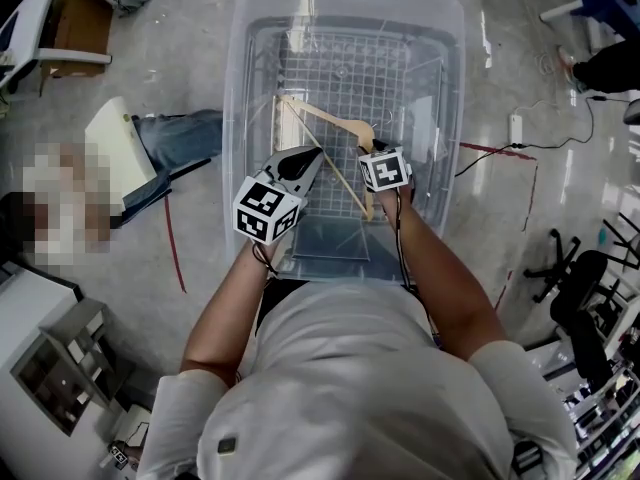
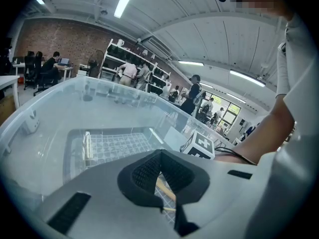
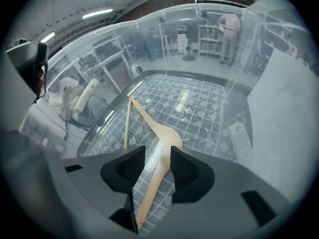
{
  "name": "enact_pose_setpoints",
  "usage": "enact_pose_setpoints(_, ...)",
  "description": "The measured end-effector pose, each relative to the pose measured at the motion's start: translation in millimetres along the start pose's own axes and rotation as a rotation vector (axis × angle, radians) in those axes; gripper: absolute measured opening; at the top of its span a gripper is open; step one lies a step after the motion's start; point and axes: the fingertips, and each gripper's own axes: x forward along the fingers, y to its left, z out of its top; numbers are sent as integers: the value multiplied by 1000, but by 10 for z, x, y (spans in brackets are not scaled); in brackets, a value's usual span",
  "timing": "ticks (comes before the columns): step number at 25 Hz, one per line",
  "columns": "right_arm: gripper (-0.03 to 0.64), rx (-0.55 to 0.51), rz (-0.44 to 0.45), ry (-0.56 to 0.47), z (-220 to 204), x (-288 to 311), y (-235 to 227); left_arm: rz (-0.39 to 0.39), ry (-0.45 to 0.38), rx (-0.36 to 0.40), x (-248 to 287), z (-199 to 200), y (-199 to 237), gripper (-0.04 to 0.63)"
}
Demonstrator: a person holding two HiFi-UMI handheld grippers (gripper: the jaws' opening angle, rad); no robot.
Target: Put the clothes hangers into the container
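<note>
At center left of the head view, the left gripper (image 1: 312, 158) reaches into the clear bin (image 1: 235, 108). Its jaws are pressed together on nothing, and a sliver of wood shows beyond them. Mid-frame, the hanger (image 1: 325, 118) lies flat on the bin's gridded floor: pale wood, sloped arms, a thin lower bar, a wire hook. To the right, the right gripper (image 3: 157, 154) points down over it, jaws spread, with one hanger arm running between them unpinched.
</note>
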Motion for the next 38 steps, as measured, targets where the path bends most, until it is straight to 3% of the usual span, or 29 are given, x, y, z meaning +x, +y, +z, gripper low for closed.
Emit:
enact_pose_setpoints(9, 164, -30, 23, -61, 198, -156, 154, 2, -14, 10, -98, 8, -53, 17)
enact_pose_setpoints(20, 92, -115, 48, -309, 829, -966, 616, -3, -67, 61, -476, 239, -184, 17)
enact_pose_setpoints(25, 65, -122, 88, -394, 838, -1405, 906, -18, -80, 85, -730, 237, -367, 17)
enact_pose_setpoints(38, 29, -159, 87, -705, 1037, -2590, 1601, -57, -188, 183, -1518, 484, -747, 17)
